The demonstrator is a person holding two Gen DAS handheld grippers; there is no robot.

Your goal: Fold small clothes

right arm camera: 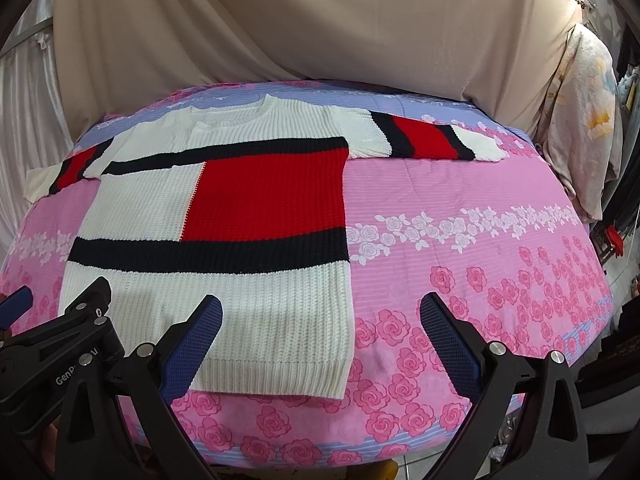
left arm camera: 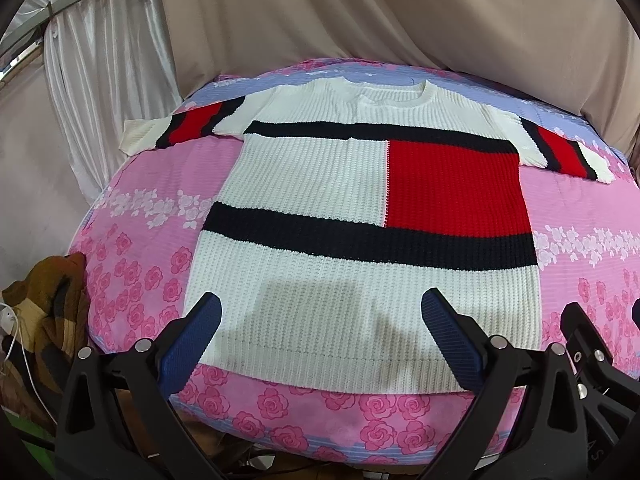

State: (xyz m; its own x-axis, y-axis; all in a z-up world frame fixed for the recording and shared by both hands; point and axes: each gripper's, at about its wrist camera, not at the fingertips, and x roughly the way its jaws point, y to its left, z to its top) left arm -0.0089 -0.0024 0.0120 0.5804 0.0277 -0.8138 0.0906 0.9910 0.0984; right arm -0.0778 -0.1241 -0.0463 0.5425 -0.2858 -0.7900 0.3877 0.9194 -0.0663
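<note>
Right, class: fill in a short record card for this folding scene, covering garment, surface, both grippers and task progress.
garment: white knitted sweater with red block and black stripes, spread flat, sleeves out, neck far
surface: pink rose-print bed cover
left gripper: jaws open, over the sweater hem
right gripper: jaws open, over the sweater's hem corner
progress: no fold yet

The knit sweater (left arm camera: 360,216) lies flat across the middle of the pink floral bedspread (right arm camera: 480,208), whose right part is bare, open room beside the garment. Draped beige fabric (right arm camera: 320,20) walls off the far edge, a patterned bundle, possibly a pillow (right arm camera: 584,120), crowds the far right corner, and a brown cloth heap (left arm camera: 48,304) sits off the near left edge.
</note>
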